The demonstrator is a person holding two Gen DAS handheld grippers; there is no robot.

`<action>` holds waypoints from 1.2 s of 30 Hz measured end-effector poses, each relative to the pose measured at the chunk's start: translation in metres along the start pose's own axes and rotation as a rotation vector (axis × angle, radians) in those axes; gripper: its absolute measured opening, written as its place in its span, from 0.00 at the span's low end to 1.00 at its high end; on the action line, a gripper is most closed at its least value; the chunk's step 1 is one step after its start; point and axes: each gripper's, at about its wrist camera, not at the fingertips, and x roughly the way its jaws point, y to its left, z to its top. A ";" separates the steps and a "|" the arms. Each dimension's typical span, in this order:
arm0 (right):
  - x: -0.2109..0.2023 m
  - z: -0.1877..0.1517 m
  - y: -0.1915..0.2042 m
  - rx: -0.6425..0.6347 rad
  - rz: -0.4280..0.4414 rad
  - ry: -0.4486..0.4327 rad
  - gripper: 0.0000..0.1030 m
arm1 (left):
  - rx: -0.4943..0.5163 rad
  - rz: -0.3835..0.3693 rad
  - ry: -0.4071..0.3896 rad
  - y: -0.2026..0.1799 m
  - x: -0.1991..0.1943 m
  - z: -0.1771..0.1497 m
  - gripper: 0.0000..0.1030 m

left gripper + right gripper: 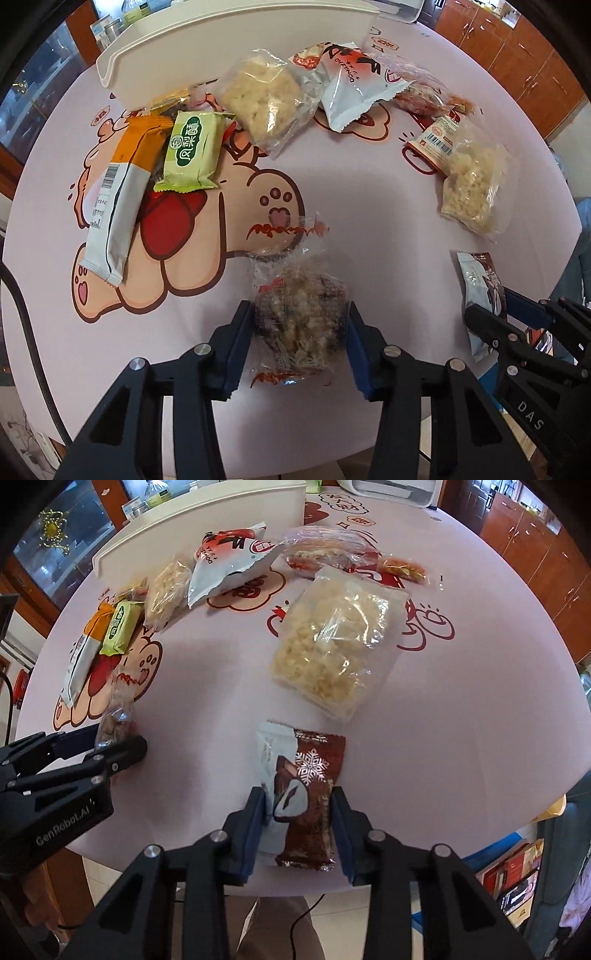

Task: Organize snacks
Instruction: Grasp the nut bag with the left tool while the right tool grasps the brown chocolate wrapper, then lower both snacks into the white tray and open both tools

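My left gripper [299, 314] is shut on a clear-wrapped nut and grain snack [301, 317] near the table's front edge; it also shows in the right wrist view [114, 725]. My right gripper [297, 799] is shut on a brown and white chocolate snack packet [303, 794] with a snowflake print, seen at the right in the left wrist view [480, 291]. A white bin [236, 48] stands at the back of the table [351, 192].
Loose snacks lie on the pink cartoon tablecloth: an orange and white bar [118, 199], a green packet [192, 151], two clear puffed rice bags [266, 99] [336, 642], a white and red pouch [354, 88], and red-wrapped snacks [321, 552]. Wooden cabinets [535, 550] stand behind.
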 end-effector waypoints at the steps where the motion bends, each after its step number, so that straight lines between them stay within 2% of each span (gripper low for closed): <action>1: 0.000 0.000 0.000 -0.001 0.005 0.003 0.34 | -0.002 -0.004 0.001 0.003 -0.002 -0.005 0.45; 10: -0.019 0.014 0.007 -0.020 0.037 -0.043 0.33 | 0.017 0.027 -0.055 0.021 -0.031 0.000 0.45; 20: -0.044 0.038 0.014 -0.035 0.053 -0.110 0.33 | 0.041 0.044 -0.154 0.027 -0.077 0.022 0.45; 29: -0.091 0.075 0.022 -0.049 0.084 -0.211 0.33 | 0.073 0.073 -0.295 0.032 -0.134 0.070 0.45; 36: -0.127 0.112 0.030 -0.082 0.104 -0.305 0.33 | 0.078 0.106 -0.358 0.047 -0.155 0.103 0.45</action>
